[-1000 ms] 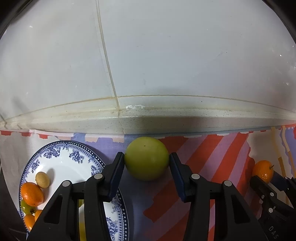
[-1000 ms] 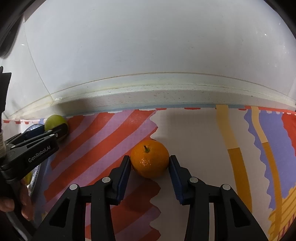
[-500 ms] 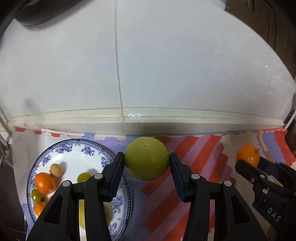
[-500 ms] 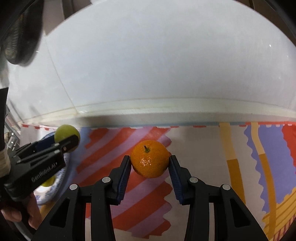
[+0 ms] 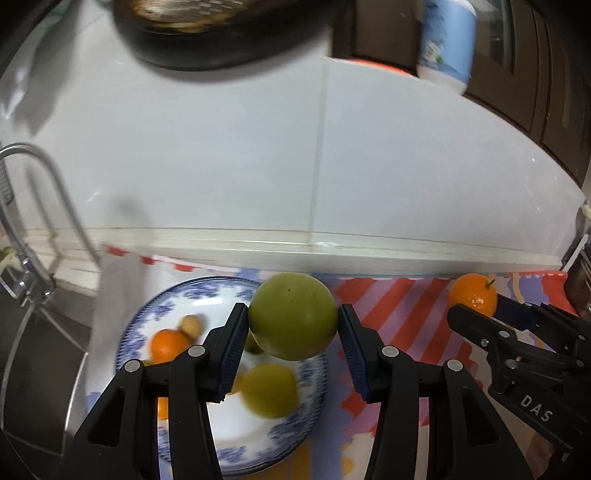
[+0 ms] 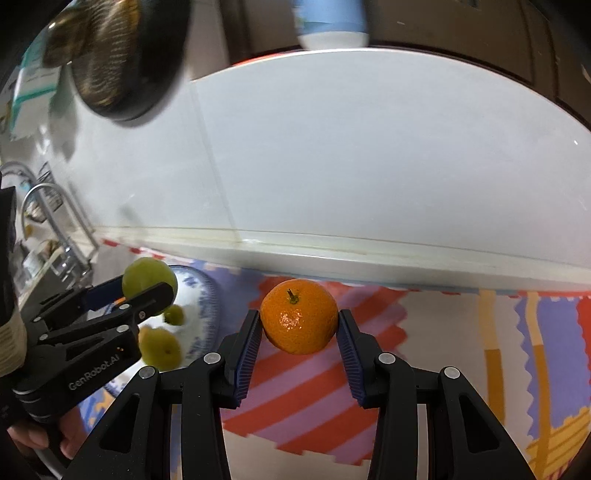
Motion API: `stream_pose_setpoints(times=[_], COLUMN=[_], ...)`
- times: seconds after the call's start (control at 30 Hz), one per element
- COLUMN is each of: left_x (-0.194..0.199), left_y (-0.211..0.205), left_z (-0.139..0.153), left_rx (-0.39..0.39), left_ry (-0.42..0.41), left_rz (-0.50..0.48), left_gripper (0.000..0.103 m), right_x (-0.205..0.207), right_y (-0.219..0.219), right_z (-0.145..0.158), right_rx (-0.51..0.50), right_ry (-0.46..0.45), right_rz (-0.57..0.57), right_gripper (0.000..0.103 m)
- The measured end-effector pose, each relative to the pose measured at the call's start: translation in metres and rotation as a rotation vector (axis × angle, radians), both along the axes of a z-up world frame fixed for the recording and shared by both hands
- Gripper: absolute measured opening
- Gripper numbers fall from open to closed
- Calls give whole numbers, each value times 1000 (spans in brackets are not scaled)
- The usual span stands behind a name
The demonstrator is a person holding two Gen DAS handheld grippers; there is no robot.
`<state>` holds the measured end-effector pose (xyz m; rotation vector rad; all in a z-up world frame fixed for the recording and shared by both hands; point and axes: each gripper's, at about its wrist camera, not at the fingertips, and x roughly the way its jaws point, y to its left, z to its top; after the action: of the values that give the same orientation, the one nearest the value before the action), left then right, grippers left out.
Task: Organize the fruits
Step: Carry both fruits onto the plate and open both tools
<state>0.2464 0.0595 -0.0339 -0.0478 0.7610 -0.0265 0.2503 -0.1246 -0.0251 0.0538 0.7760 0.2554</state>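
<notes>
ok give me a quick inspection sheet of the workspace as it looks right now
surface: striped cloth on the counter.
job's things: green fruit and orange, each gripped and off the cloth; blue-patterned plate already holds several small fruits.
clutter: nothing seen on the cloth.
grippers: left claw shut on the green fruit, above the plate; right claw shut on the orange.
cables: nothing seen.
surroundings: white tiled wall, faucet, dark pan, blue and white container.

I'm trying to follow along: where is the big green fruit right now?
The green fruit is clamped in the left claw, held above the right edge of the blue plate; the right wrist view shows it at far left.
</notes>
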Motion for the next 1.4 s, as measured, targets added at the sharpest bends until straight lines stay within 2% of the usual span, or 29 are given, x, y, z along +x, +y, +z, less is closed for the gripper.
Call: stream_pose_setpoints(times=[0.4, 0.57, 0.83, 1.17, 1.4], left_x=[-43, -56, -74, -75, -66], left_y=[52, 69, 79, 82, 76], left_z=[6, -9, -35, -51, -61], left_rx=[27, 32, 41, 44, 19], left_ry=[0, 17, 74, 113, 135], left_rz=[65, 78, 30, -1, -21], left_gripper=[49, 49, 49, 49, 49], right_x=[-5, -9, -28, -30, -19], right_y=[69, 93, 121, 130, 133], right_z=[0, -8, -26, -54, -63], right_rx=[-3, -21, -33, -9, -39], right_ry=[-2, 15, 62, 160, 163], right_rz=[199, 268, 366, 400, 405], right_gripper=[43, 43, 43, 43, 43])
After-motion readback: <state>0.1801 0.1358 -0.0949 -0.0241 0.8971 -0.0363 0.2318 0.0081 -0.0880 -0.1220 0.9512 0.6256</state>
